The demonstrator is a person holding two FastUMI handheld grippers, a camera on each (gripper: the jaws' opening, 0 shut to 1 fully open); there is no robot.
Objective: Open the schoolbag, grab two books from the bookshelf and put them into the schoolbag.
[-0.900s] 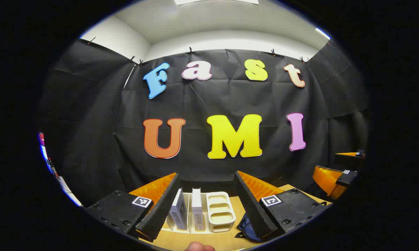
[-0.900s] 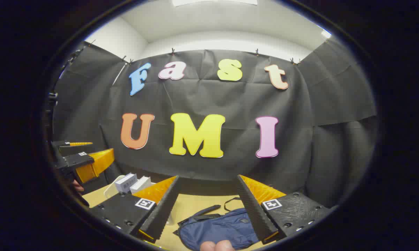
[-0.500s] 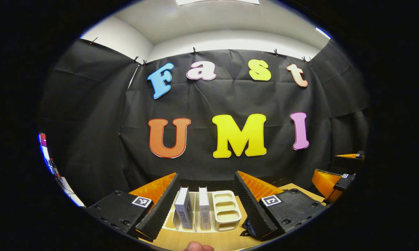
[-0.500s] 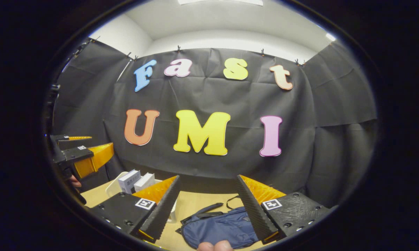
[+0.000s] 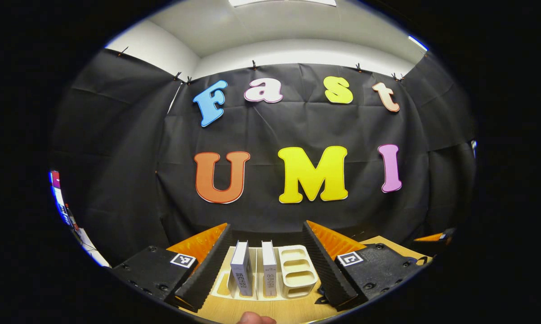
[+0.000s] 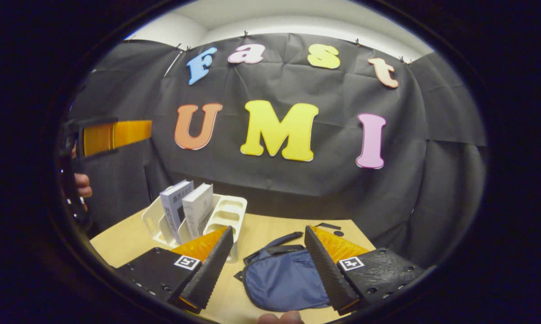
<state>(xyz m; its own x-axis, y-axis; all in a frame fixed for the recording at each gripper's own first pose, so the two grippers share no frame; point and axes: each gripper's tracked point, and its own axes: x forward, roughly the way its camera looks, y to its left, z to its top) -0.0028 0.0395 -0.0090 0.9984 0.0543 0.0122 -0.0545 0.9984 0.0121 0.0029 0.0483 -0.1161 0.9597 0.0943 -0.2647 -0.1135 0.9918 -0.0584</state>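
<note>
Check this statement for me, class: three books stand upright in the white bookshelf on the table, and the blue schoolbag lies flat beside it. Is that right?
Not quite. Only two books stand in the white bookshelf; its other slots are empty, as the right gripper view shows. The rest holds: the blue schoolbag lies flat on the table beside it.

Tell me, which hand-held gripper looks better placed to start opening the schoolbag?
Probably the right. In the right gripper view, the right hand-held gripper hangs open just above the blue schoolbag, while the left hand-held gripper faces the bookshelf and its two books.
</note>
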